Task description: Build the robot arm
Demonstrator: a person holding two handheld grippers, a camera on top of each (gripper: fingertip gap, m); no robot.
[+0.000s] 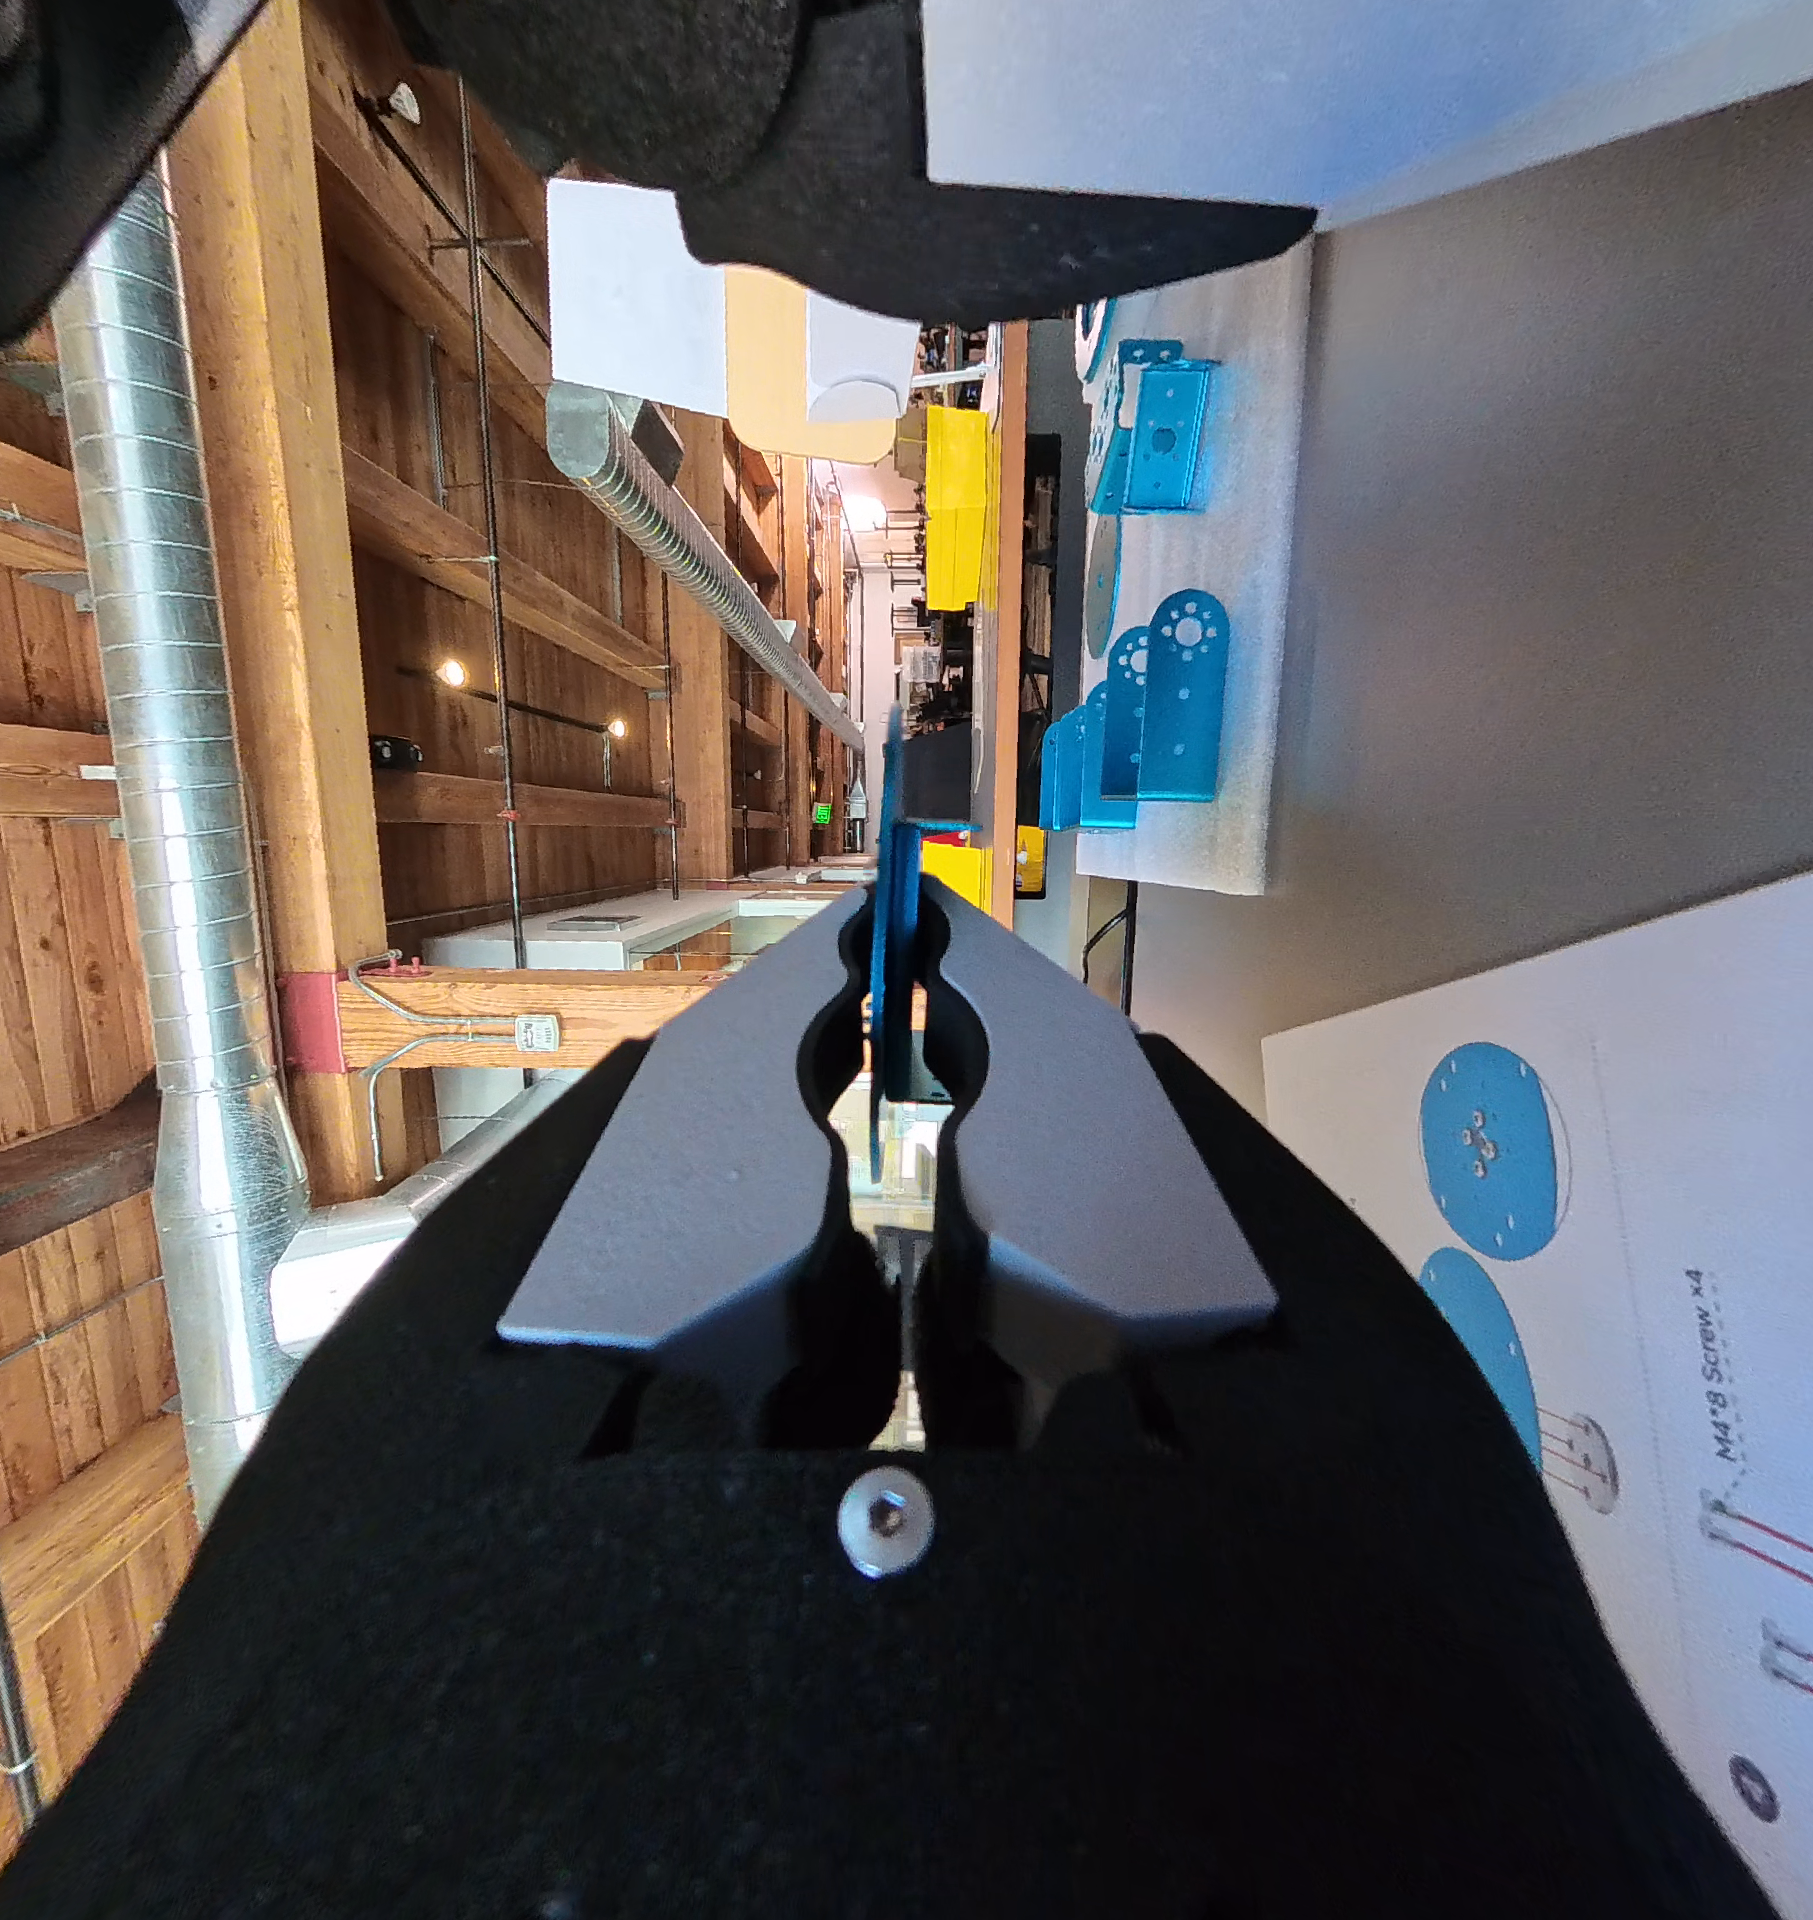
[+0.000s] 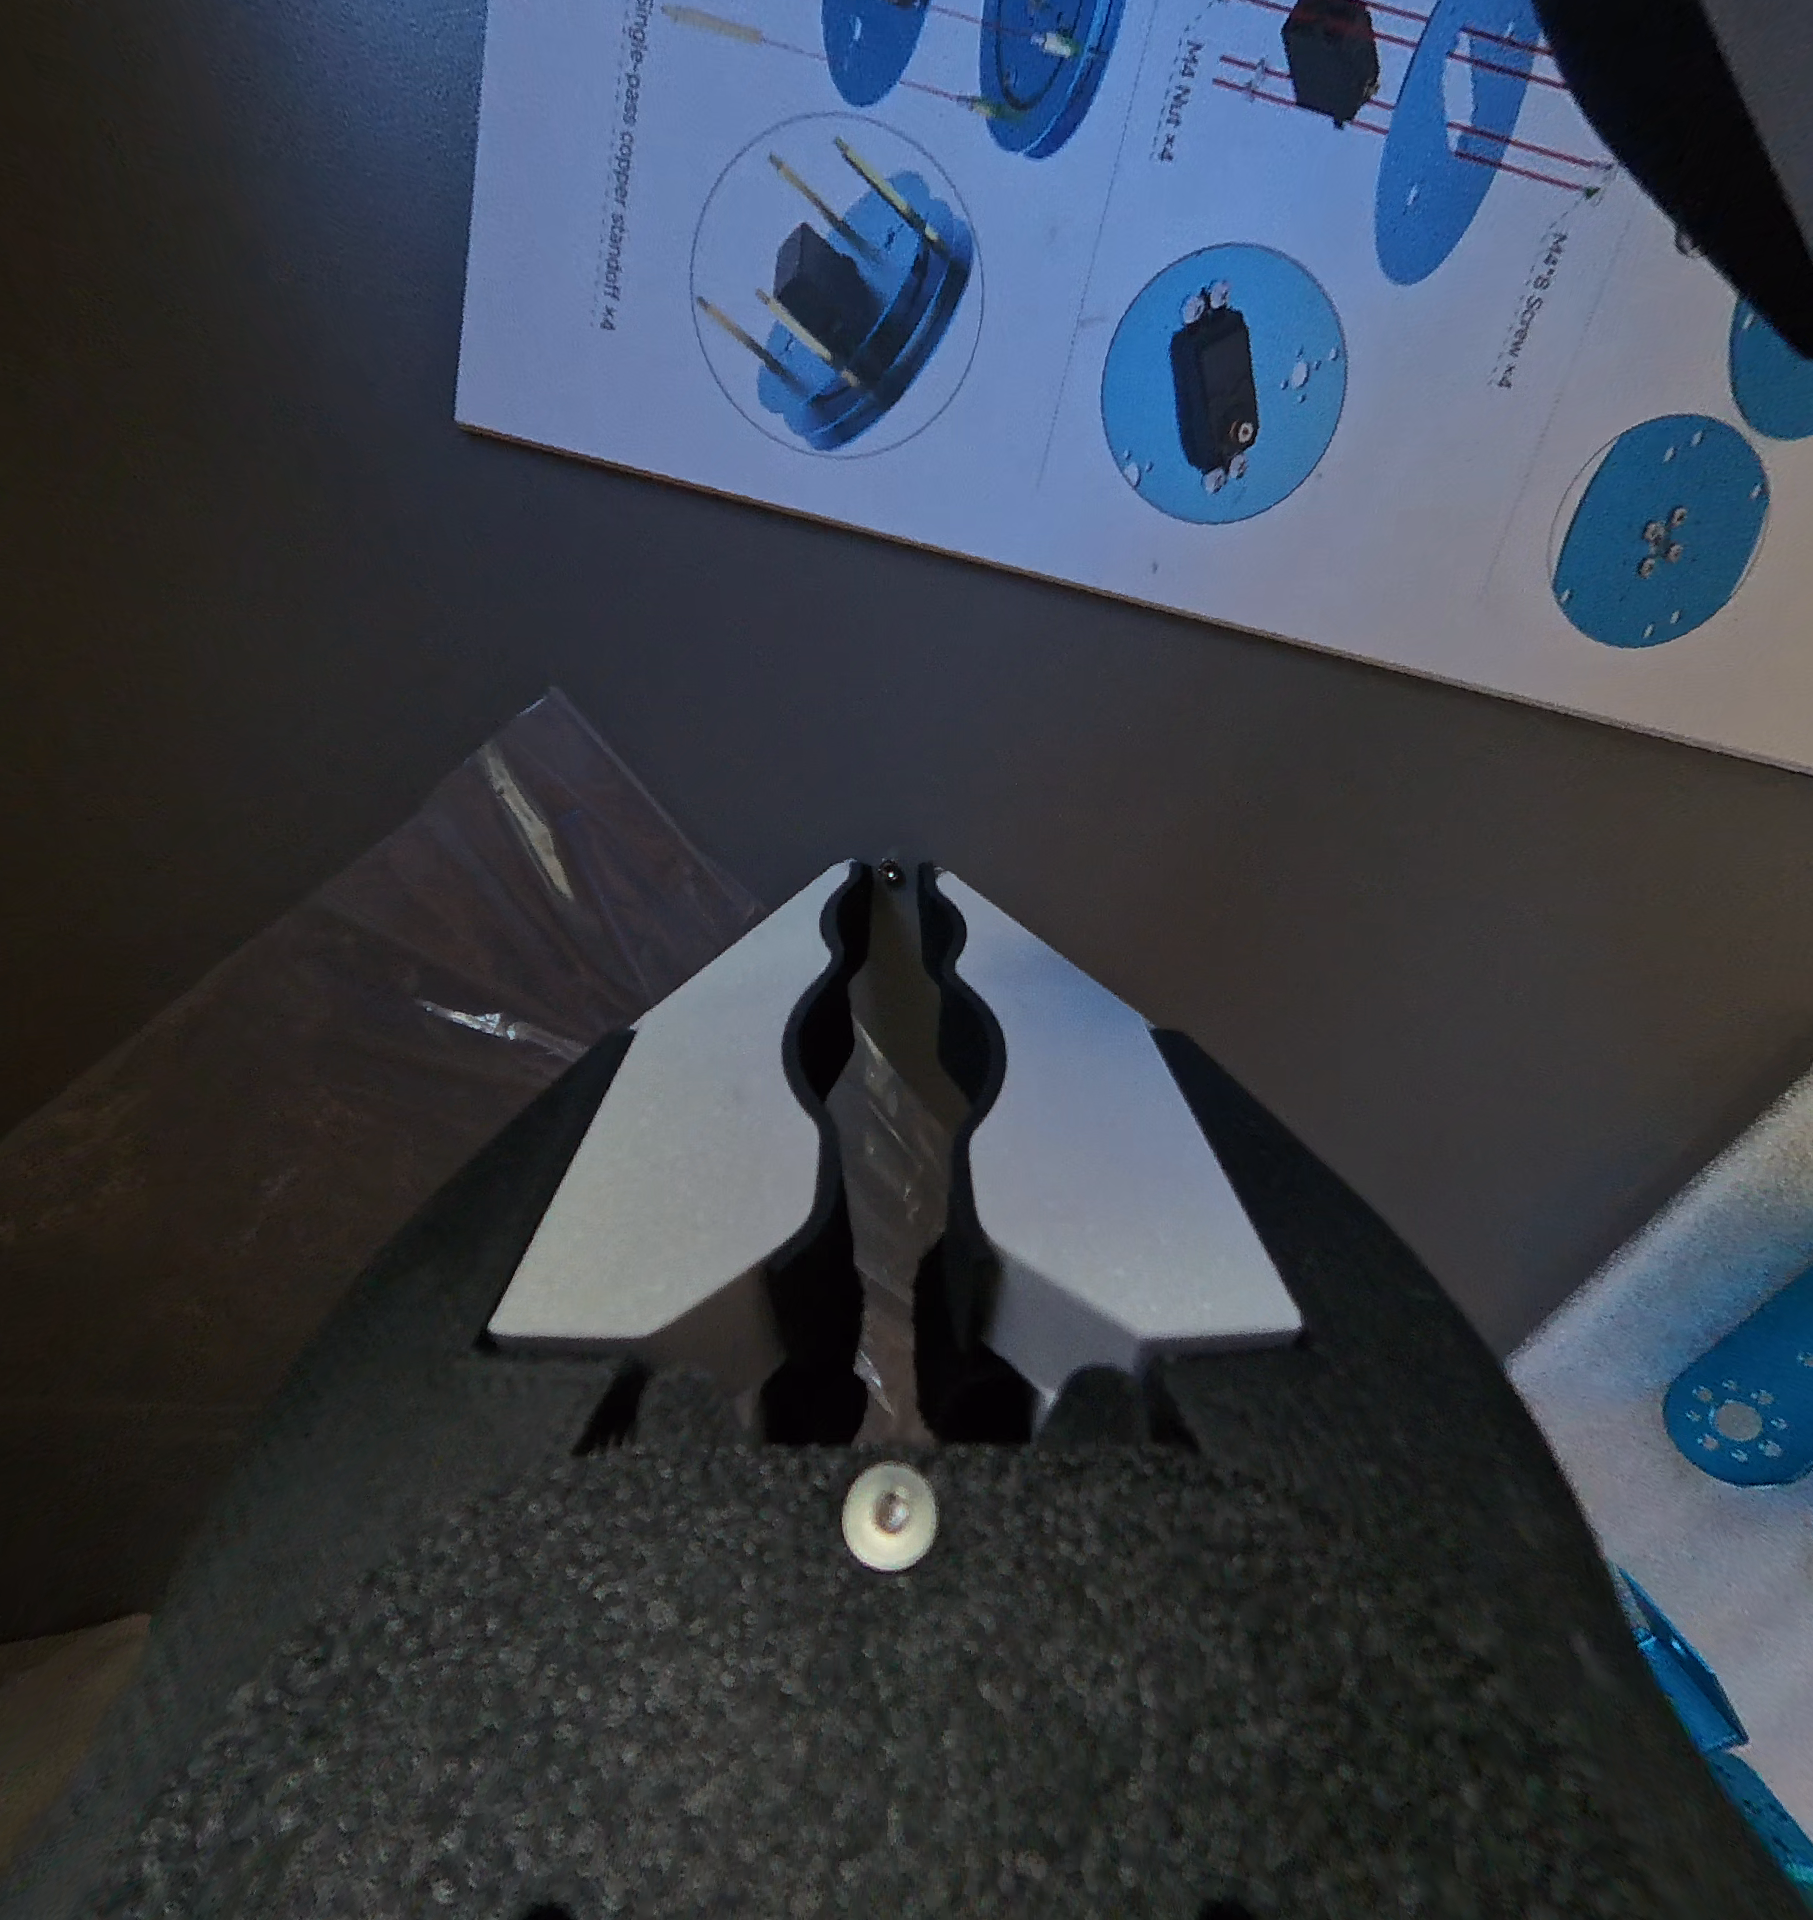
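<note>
In the left wrist view my left gripper [image 1: 897, 904] is shut on a thin blue metal plate [image 1: 894, 821], seen edge-on, with a small black part [image 1: 917, 1081] fixed to it between the fingers. It is held up in the air, off the grey table [image 1: 1556, 520]. In the right wrist view my right gripper [image 2: 894, 873] is shut on a tiny dark screw [image 2: 891, 871] at its very tips, just above the grey table [image 2: 1089, 779] and over a clear plastic bag [image 2: 414, 987].
A white foam tray [image 1: 1234, 312] carries several blue metal brackets [image 1: 1172, 717]; it also shows in the right wrist view [image 2: 1712, 1226]. A printed assembly sheet [image 2: 985, 436] lies on the table. A dark gripper body [image 1: 881, 156] looms close in the left view. Tip to tip, the grippers are about 15 centimeters apart.
</note>
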